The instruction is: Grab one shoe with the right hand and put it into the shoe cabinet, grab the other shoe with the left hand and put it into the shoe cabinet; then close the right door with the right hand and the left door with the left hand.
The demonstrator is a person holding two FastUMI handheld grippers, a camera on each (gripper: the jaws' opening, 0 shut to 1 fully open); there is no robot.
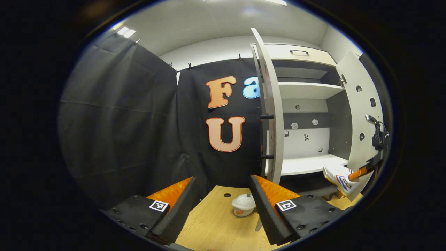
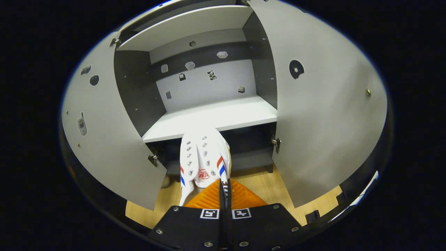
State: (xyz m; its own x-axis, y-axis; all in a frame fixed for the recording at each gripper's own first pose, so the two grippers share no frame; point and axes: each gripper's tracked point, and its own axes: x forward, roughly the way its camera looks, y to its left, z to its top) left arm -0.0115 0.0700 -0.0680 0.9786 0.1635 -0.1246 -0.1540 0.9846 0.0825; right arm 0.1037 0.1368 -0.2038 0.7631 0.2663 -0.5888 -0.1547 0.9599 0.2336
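Fingers of the right gripper [image 2: 223,195] are pressed together on the heel edge of a white sneaker [image 2: 204,157] with red and blue stripes, pinching it and holding it toe-first toward the open shoe cabinet [image 2: 209,83]. The toe reaches the front edge of the white lower shelf [image 2: 216,116], above the wooden floor. Both cabinet doors stand wide open, the left door [image 2: 104,132] and the right door [image 2: 324,115] flanking the shoe.

From the left gripper view, the left gripper [image 1: 223,205] hangs with its fingers spread apart, gripping nothing, over a light wooden tabletop [image 1: 216,226]. A small white lidded cup [image 1: 243,205] sits on that tabletop between them. Far right, the same sneaker [image 1: 339,177] shows beside the cabinet's lower shelf.
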